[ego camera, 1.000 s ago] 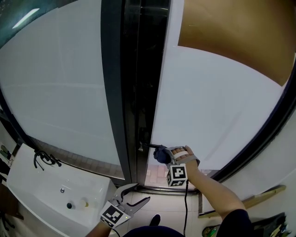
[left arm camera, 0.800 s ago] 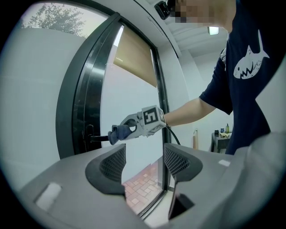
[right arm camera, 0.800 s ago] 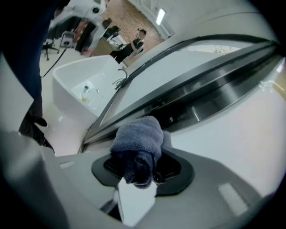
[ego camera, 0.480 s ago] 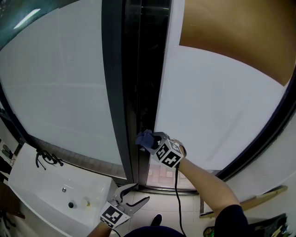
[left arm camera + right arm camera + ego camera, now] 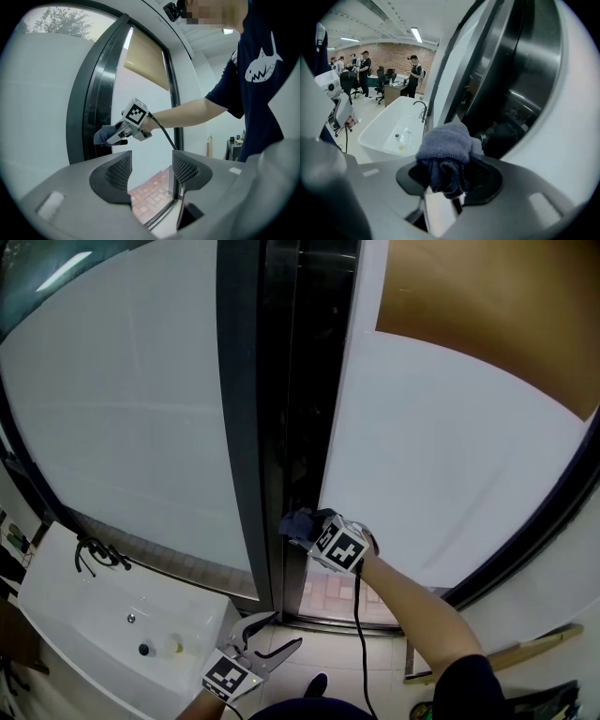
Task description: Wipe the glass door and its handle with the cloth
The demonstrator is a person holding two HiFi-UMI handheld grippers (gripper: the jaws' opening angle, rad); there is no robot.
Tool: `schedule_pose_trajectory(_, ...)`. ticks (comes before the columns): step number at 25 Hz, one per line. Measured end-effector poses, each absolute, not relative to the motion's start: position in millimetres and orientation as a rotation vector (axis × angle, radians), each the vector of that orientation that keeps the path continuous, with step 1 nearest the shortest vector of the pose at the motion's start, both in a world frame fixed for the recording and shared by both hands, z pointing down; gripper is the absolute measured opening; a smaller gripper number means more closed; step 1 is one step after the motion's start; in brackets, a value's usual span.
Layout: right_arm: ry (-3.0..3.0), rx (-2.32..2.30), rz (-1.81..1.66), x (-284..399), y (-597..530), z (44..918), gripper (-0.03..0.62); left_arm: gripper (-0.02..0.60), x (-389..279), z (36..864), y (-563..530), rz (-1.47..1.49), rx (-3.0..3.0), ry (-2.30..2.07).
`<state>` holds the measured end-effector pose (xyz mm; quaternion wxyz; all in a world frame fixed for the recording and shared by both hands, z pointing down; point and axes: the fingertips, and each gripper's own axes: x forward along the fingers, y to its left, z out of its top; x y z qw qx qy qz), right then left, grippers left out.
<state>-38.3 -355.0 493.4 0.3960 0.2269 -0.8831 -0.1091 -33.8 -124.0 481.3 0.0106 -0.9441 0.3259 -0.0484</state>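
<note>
The frosted glass door (image 5: 441, 456) stands right of a dark vertical frame (image 5: 246, 427). My right gripper (image 5: 306, 526) is shut on a bunched blue cloth (image 5: 297, 520), pressed against the door's dark edge at handle height. In the right gripper view the cloth (image 5: 444, 146) fills the jaws, and a small metal handle knob (image 5: 482, 138) shows just beside it, touching or nearly so. My left gripper (image 5: 279, 632) hangs low near the floor, open and empty. The left gripper view shows the right gripper (image 5: 123, 132) and the cloth (image 5: 103, 135) from the side.
A white basin (image 5: 66, 610) with a black tap (image 5: 96, 555) sits at lower left. A tan blind (image 5: 487, 315) covers the door's top right. A wooden pole (image 5: 525, 649) lies lower right. Several people (image 5: 362, 69) stand far back in the room.
My right gripper has carried the cloth up and to the left, from the glass pane's lower part to the dark door edge. The left gripper has stayed put.
</note>
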Motion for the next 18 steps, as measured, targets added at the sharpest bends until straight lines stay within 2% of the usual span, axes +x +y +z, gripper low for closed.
schedule_pose_trajectory(13,-2.177,0.755,-0.291,59,-346,507,0.169,0.265,-13,485,-126,-0.173,-2.958,0.921)
schedule_pose_trajectory(18,-2.393,0.896,-0.065,73,-334,522,0.168,0.265,-12,489,-130,-0.188,-2.959,0.928)
